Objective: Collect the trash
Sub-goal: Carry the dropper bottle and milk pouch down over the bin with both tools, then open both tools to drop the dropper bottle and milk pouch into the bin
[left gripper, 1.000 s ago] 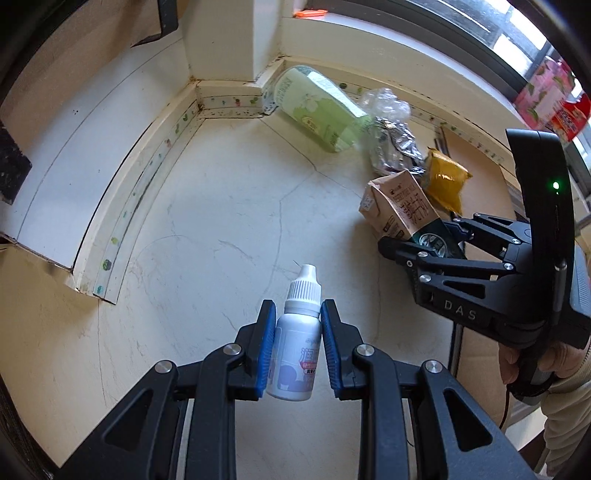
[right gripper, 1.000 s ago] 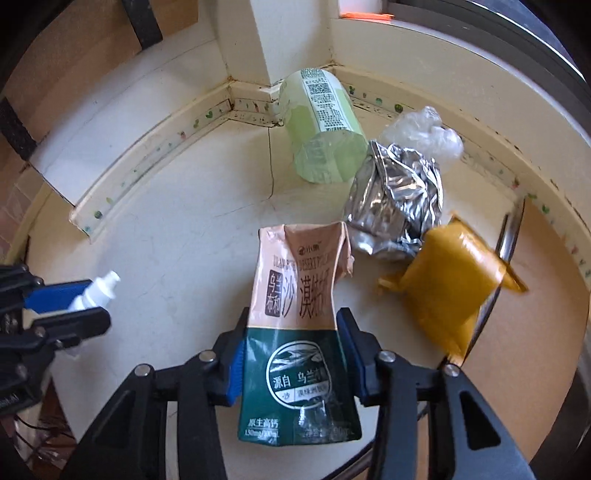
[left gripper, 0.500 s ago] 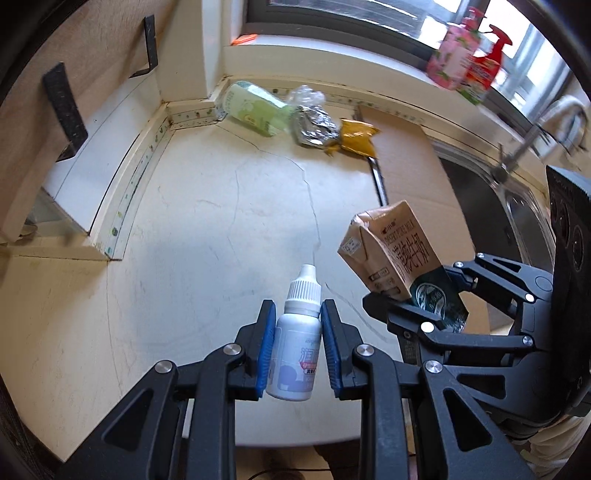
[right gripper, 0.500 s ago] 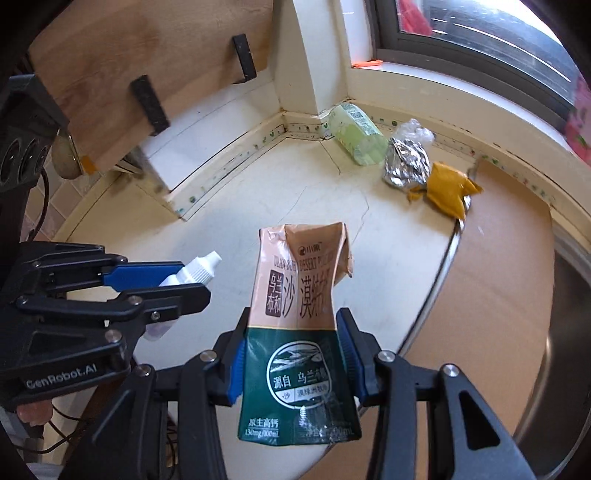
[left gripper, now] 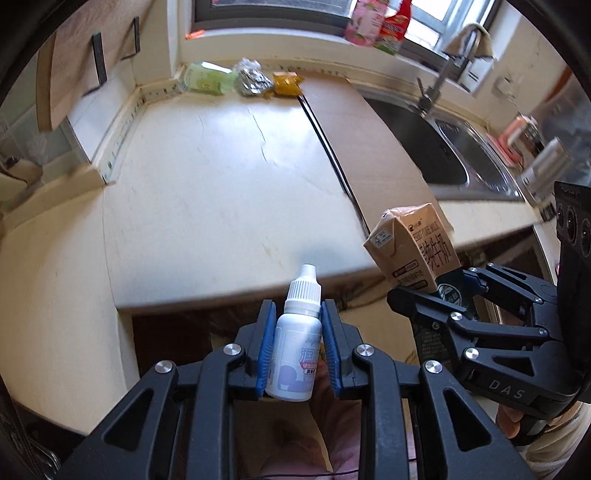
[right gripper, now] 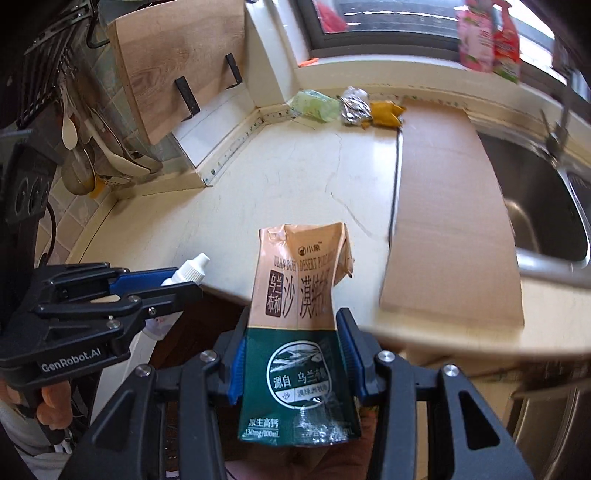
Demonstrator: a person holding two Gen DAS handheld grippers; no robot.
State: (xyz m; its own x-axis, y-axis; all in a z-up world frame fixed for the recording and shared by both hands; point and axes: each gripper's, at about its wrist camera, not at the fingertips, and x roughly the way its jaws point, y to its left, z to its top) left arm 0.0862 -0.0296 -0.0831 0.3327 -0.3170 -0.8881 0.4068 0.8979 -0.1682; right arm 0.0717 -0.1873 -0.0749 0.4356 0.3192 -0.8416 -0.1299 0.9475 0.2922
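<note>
My left gripper (left gripper: 298,345) is shut on a small white dropper bottle (left gripper: 297,354), held upright past the counter's front edge. My right gripper (right gripper: 293,360) is shut on a crumpled brown-and-green milk carton (right gripper: 299,317), also held off the counter's front. Each gripper shows in the other's view: the carton (left gripper: 415,251) at the right, the dropper bottle (right gripper: 188,271) at the left. Far back by the wall lie a green packet (left gripper: 207,79), a crumpled foil wrapper (left gripper: 253,81) and a yellow pouch (left gripper: 286,84); the same three lie green packet (right gripper: 316,105), foil wrapper (right gripper: 354,107), yellow pouch (right gripper: 386,112).
A pale stone counter (left gripper: 207,192) with a brown board (right gripper: 443,206) beside a steel sink (right gripper: 535,199) and tap (left gripper: 437,79). A wooden cutting board (right gripper: 173,62) leans at the back left, utensils (right gripper: 92,147) hang by it. Bottles (left gripper: 376,26) stand on the windowsill.
Both grippers have pulled back from the far corner to beyond the counter's front edge, carrying the bottle and the carton. The remaining trash now lies far off.
</note>
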